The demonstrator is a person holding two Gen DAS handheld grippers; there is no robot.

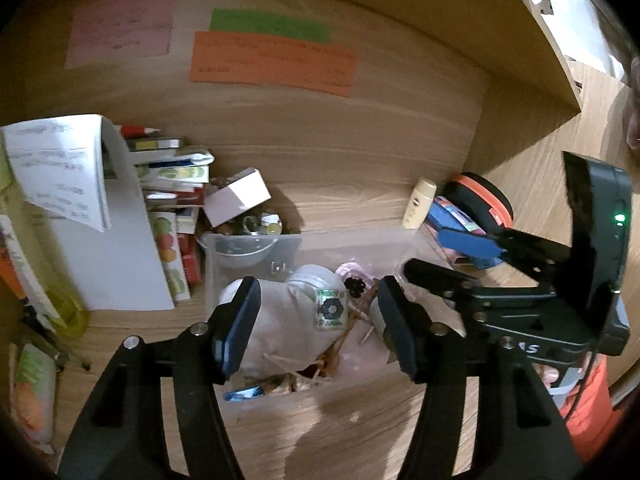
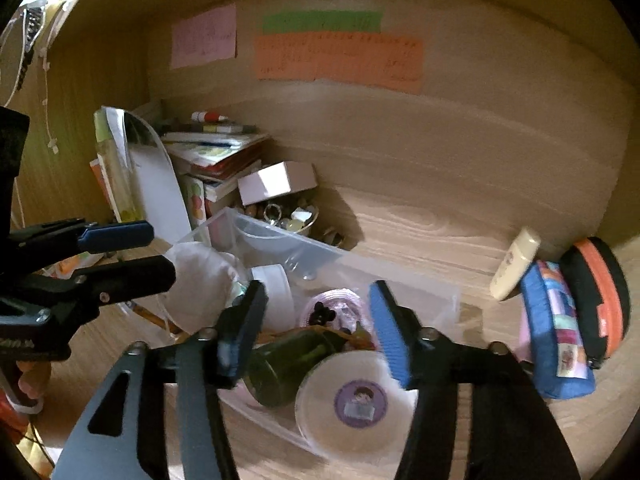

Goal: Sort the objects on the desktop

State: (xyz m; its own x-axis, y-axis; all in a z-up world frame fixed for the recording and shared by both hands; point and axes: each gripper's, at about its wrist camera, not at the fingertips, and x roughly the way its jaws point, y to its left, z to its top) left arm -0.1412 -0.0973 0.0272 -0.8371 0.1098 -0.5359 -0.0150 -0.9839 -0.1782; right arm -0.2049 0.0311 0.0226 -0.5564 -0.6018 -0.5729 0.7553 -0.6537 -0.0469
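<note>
A clear plastic bin (image 1: 248, 240) (image 2: 280, 236) stands on the wooden desk, filled with small things. In it lie a white cloth pouch (image 1: 280, 320) (image 2: 200, 280), a roll of white tape (image 2: 276, 280), a dark green bottle (image 2: 288, 364), a round white box with a purple label (image 2: 356, 400) and a pink-lidded pot (image 2: 340, 308). My left gripper (image 1: 316, 320) (image 2: 162, 250) hangs open over the pouch end of the bin. Over the bottle and the round box, my right gripper (image 2: 316, 312) (image 1: 424, 252) is open too. Neither holds anything.
A stack of books (image 1: 172, 176), a white box (image 1: 236, 196) and a bowl of trinkets (image 1: 260, 222) stand behind the bin. To the right lie a cream tube (image 1: 418, 202), a blue pencil case (image 2: 560, 332) and a black and orange case (image 2: 600, 300). Loose papers (image 1: 60, 172) lean at the left.
</note>
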